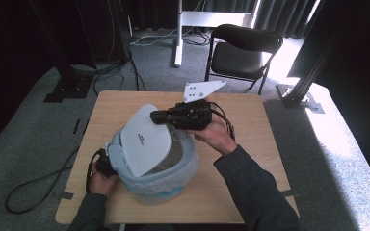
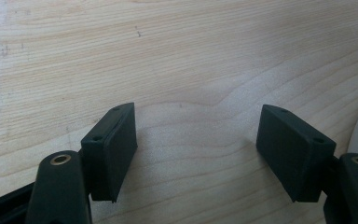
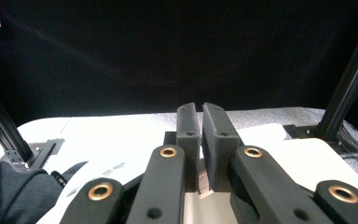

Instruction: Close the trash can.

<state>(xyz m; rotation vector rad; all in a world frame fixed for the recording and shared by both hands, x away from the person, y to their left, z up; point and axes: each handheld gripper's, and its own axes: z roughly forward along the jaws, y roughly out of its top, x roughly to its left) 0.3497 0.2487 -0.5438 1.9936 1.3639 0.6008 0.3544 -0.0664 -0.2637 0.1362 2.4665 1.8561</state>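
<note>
Two hands are at work over the wooden counter [image 1: 250,139], each with one hand-held gripper. The right hand [image 1: 217,134] reaches in from the lower right, forearm angled up and to the left, wrist bent so the right hand-held gripper [image 1: 155,117] points leftward across the top of the bin. Its jaws are pressed almost together, just a sliver between them in the right gripper view, and they sit at the upper edge of the white swing lid [image 1: 142,139]; whether they actually pinch it I cannot tell. A grey three-cornered plate rides above that gripper.

The left hand [image 1: 101,183] comes in low at the bottom left, tucked against the side of the bin, with the left hand-held gripper [image 2: 196,149] beside it. Its jaws stand wide apart over bare wood, holding nothing.

One bin [image 1: 166,185], lined with one clear plastic bag, stands at the front middle of the counter, lid tilted. One black chair [image 1: 241,53] waits beyond.
</note>
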